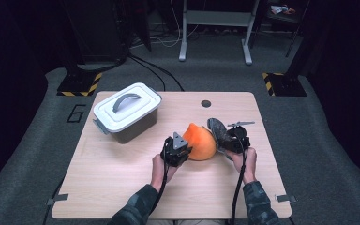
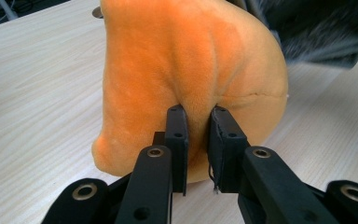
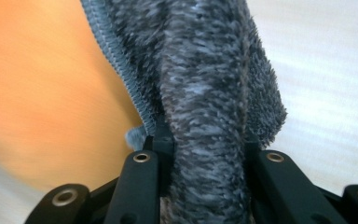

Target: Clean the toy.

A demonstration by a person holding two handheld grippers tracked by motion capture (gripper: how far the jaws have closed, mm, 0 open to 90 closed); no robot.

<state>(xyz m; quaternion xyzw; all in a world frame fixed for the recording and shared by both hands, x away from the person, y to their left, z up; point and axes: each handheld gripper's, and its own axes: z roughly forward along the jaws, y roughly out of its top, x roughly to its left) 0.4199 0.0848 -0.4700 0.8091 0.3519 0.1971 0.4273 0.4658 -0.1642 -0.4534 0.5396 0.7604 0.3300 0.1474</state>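
Orange plush (image 1: 200,142) sits on the table (image 1: 122,187), right of and nearer than the white lidded box (image 1: 126,111). Left gripper (image 2: 197,116) pinches a plush fold; right gripper (image 3: 200,140) clamps the grey zippered cover (image 3: 205,70). Risk: the thin pinch slips, or uneven pulling jams the zipper.

lidded box (image 1: 127,112) back left on table (image 1: 122,187); plush (image 1: 200,142) centre, between tools.

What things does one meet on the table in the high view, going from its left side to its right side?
White lidded box → left gripper, pinching the orange plush → orange plush → grey fuzzy cover → right gripper, clamped on that cover.
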